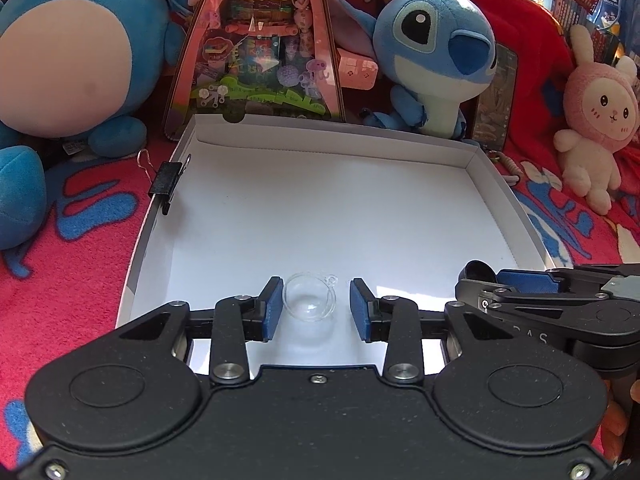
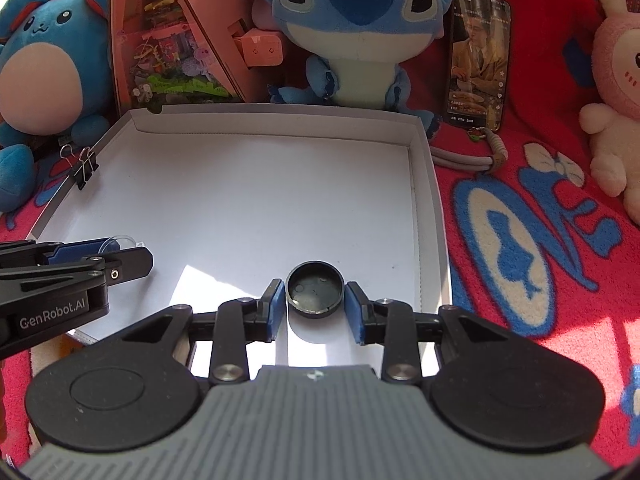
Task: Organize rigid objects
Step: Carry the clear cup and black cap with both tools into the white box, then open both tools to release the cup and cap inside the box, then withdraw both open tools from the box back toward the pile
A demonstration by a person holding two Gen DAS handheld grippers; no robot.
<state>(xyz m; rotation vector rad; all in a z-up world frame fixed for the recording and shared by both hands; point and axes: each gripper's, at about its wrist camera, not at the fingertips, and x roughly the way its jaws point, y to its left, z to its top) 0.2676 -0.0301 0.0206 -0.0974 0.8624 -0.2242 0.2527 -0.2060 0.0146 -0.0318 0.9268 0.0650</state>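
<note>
Blue plush toys (image 2: 352,28), pink rabbit plush (image 1: 596,120), propped phone (image 2: 478,60), perhaps a toy-set box (image 1: 256,48), red blanket (image 2: 540,240).

Both views looked steeply down from close above a white tray (image 1: 472,152) on a red blanket (image 2: 520,208). The left wrist camera sat over the tray's near left; the right wrist camera over its near right. Each faced the plush toys behind, sharing the tray and the blue plush (image 1: 432,52).
</note>
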